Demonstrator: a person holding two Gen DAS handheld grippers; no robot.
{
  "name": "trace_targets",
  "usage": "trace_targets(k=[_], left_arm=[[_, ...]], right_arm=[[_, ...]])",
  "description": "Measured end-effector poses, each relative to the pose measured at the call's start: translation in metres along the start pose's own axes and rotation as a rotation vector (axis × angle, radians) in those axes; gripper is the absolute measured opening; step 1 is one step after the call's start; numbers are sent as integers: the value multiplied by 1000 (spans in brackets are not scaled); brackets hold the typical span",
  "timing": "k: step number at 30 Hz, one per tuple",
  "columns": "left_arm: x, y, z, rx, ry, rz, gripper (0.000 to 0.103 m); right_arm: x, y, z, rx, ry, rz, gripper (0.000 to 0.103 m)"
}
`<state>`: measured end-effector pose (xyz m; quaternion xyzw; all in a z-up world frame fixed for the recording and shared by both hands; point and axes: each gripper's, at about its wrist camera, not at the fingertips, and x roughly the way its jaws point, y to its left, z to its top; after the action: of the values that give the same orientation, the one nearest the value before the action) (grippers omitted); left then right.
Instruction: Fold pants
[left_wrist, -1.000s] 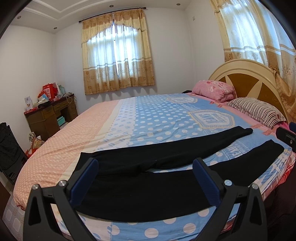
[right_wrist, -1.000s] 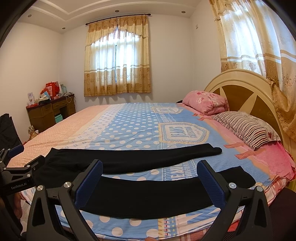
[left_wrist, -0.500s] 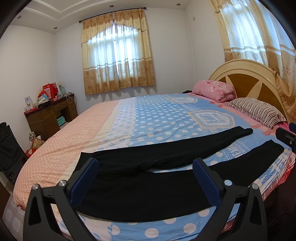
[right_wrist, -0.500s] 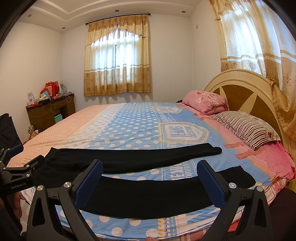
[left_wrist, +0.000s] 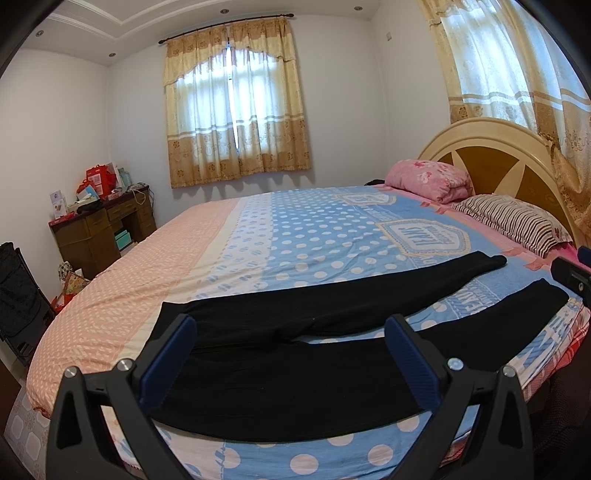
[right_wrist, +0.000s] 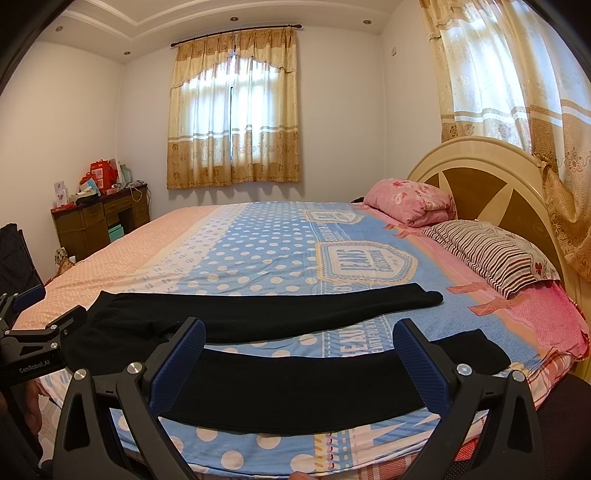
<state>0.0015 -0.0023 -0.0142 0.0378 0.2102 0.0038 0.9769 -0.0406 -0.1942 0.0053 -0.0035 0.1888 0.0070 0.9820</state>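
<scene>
Black pants (left_wrist: 295, 373) lie spread flat along the near edge of the bed (left_wrist: 207, 258), waist to the left, two legs splayed to the right. They also show in the right wrist view (right_wrist: 295, 380). My left gripper (left_wrist: 291, 354) is open and empty, held above the waist and near leg. My right gripper (right_wrist: 301, 358) is open and empty above the near leg. The left gripper's body shows at the left edge of the right wrist view (right_wrist: 33, 347).
A pink pillow (left_wrist: 432, 179) and a striped pillow (left_wrist: 513, 221) lie at the headboard (left_wrist: 498, 151) on the right. A wooden desk (left_wrist: 99, 229) with clutter stands by the far left wall. A dark bag (left_wrist: 18, 291) stands at the left.
</scene>
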Motion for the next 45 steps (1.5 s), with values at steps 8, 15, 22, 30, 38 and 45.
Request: trace_targets(k=[8,15,22,30,38,45], left_arm=[[2,2,0,-2,6,0,103],[6,2,-2,-1,17,-7,103],[36,17,-6,26,82,1,103],[99,96,-2,-11,187,104,103],[173,189,11,-56,266,235,102],[237,227,3,-118,392,159,83]], right_arm=[[0,0,0,-2,5,0,102],[4,3,-2,-15,19,-1,102],[15,1,-8,-15,42,-10,102],[61,9,-39,-43,166,-7,102],[105,4,-60,-42,265,34,102],[147,-26,-47,8,314,38,102]])
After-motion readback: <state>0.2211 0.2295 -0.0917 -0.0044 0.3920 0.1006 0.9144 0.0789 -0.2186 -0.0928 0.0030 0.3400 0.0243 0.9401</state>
